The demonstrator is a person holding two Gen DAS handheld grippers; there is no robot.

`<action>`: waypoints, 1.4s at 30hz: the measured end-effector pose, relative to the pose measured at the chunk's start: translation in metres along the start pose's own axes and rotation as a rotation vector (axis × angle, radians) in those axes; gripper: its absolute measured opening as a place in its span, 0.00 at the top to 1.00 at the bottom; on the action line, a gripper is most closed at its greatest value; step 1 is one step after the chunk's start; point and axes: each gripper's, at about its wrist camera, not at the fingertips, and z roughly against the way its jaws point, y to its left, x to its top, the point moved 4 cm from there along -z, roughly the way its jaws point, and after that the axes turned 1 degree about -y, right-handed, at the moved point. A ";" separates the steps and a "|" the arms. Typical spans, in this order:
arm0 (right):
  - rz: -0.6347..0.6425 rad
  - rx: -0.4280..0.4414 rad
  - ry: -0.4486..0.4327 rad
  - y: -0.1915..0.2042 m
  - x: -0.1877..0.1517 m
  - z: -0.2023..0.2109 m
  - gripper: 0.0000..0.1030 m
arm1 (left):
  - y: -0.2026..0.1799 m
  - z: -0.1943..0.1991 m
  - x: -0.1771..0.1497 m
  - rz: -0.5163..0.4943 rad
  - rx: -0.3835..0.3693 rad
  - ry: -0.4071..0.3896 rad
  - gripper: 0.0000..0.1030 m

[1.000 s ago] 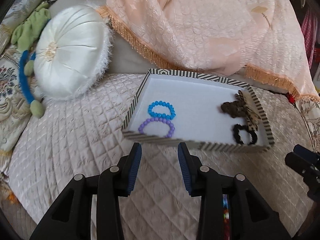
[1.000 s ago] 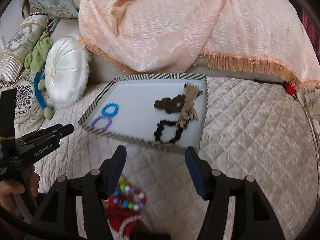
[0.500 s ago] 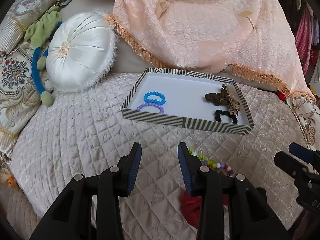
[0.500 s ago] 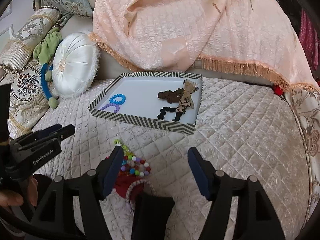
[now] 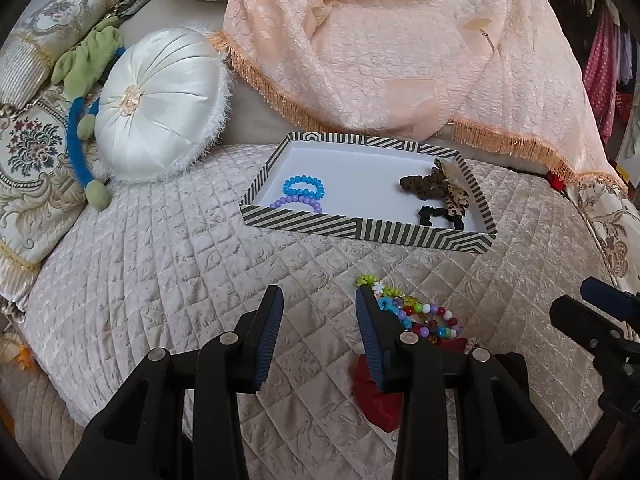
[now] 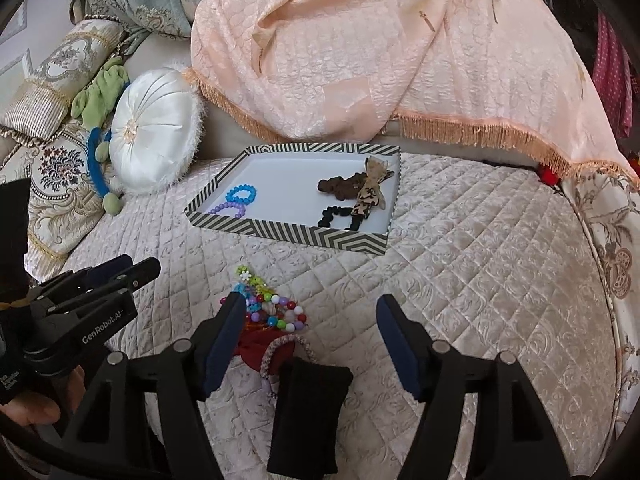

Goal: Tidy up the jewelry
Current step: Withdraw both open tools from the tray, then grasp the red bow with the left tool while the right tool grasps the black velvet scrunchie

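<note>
Item one: striped tray [image 5: 352, 231], set on the quilted bedspread [image 5: 168, 264]. Its white floor held a blue bead bracelet [image 5: 303, 187] at the left end, with a purple bead bracelet [image 5: 296, 202] touching it on the near side. At the right end lay a brown scrunchie [image 5: 420, 184], a leopard-print bow [image 5: 454, 194] across it, and a black scrunchie [image 5: 440, 215] nearest the front wall.

Item two: loose pile on the bedspread, in front of the tray and apart from it. It comprised a string of mixed coloured beads [image 6: 276, 308] with green flower pieces at its far end, lying partly on a red cloth pouch [image 6: 256, 346], and a pale braided cord [image 6: 280, 350] looped beside a black pouch [image 6: 308, 412].

Item three: my left gripper [image 5: 318, 312], fingers apart, nothing between them, hovering over bare quilt with the bead pile just to its right.

Item four: my right gripper [image 6: 310, 314], fingers wide apart and just lately opening further, holding nothing; the bead pile lay under its left finger.

Surroundings: a round white cushion [image 5: 160, 100] to the tray's left, a peach fringed throw [image 5: 400, 52] draped behind it.
</note>
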 end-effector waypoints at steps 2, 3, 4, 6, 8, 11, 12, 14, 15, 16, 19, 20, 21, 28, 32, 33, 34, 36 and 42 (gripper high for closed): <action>0.003 0.000 0.001 0.002 0.000 0.000 0.31 | -0.001 0.001 0.000 -0.004 -0.002 -0.002 0.74; 0.003 0.001 -0.001 0.002 0.000 0.001 0.31 | -0.001 0.001 0.000 -0.004 -0.001 -0.003 0.74; 0.002 0.001 -0.002 0.002 0.000 0.001 0.31 | -0.001 0.002 -0.001 -0.004 0.001 -0.004 0.74; 0.003 -0.002 0.003 0.002 -0.002 0.000 0.31 | -0.001 0.002 -0.001 -0.003 0.001 -0.004 0.74; 0.004 -0.002 0.008 0.001 -0.002 -0.001 0.31 | -0.001 0.001 -0.002 -0.003 0.001 0.001 0.74; 0.005 -0.003 0.012 0.002 -0.004 -0.002 0.31 | -0.002 0.000 -0.003 -0.001 -0.005 0.009 0.74; 0.006 -0.002 0.013 0.002 -0.004 -0.002 0.31 | -0.002 0.001 -0.003 -0.004 -0.006 0.009 0.74; 0.007 -0.004 0.015 0.002 -0.005 -0.002 0.31 | -0.003 0.001 -0.004 -0.008 -0.007 0.010 0.74; 0.008 -0.005 0.017 0.002 -0.005 -0.003 0.31 | -0.004 0.001 -0.004 -0.008 -0.009 0.011 0.74; 0.007 -0.005 0.018 0.002 -0.006 -0.003 0.31 | -0.005 0.000 -0.004 -0.009 -0.011 0.013 0.74; 0.004 -0.004 0.022 0.000 -0.007 -0.004 0.31 | -0.006 -0.001 -0.005 -0.014 -0.010 0.017 0.74; 0.004 -0.006 0.023 0.000 -0.007 -0.004 0.31 | -0.006 -0.001 -0.005 -0.014 -0.010 0.020 0.74; 0.003 -0.006 0.024 -0.001 -0.008 -0.004 0.31 | -0.005 -0.002 -0.006 -0.013 -0.011 0.023 0.74; -0.006 -0.007 0.050 -0.011 -0.016 -0.004 0.31 | 0.004 -0.008 -0.012 0.019 -0.037 0.067 0.74; -0.022 -0.005 0.090 -0.024 -0.030 -0.006 0.31 | 0.009 -0.013 -0.018 0.055 -0.105 0.114 0.74; -0.024 -0.003 0.106 -0.027 -0.034 -0.008 0.31 | 0.009 -0.015 -0.020 0.062 -0.129 0.127 0.74; -0.027 0.000 0.122 -0.031 -0.040 -0.009 0.31 | 0.008 -0.016 -0.022 0.069 -0.157 0.141 0.74; -0.043 0.017 0.152 -0.037 -0.051 -0.010 0.31 | 0.005 -0.017 -0.026 0.074 -0.197 0.160 0.74; -0.110 0.122 0.245 -0.039 -0.082 -0.022 0.31 | -0.006 -0.028 -0.040 0.094 -0.280 0.233 0.74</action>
